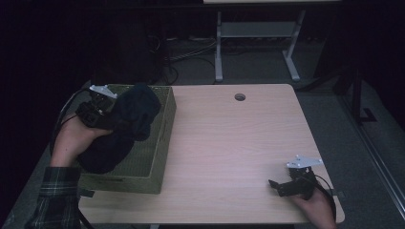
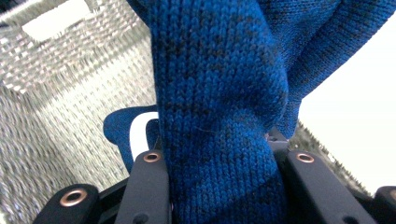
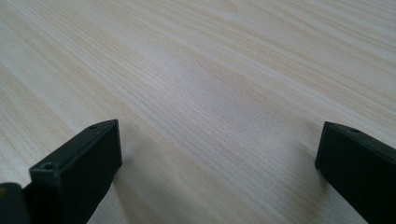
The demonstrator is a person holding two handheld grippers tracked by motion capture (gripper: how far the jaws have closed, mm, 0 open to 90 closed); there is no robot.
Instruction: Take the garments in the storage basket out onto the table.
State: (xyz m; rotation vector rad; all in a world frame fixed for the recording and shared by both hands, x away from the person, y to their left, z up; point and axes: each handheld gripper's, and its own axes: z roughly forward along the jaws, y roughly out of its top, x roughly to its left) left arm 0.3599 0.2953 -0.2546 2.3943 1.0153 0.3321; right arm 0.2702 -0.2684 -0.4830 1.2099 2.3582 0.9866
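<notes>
A dark blue knitted garment hangs bunched over the woven basket at the table's left. My left gripper is shut on a thick fold of it above the basket. In the left gripper view the blue knit fills the gap between the two black jaws, with the basket's woven wall behind and a white label on the cloth below. My right gripper rests low near the table's front right corner, open, with bare wood between its jaws.
The light wooden table has a round cable hole near its far edge. Beyond the table stands a white desk frame with cables on the dark floor. A plaid sleeve enters at the bottom left.
</notes>
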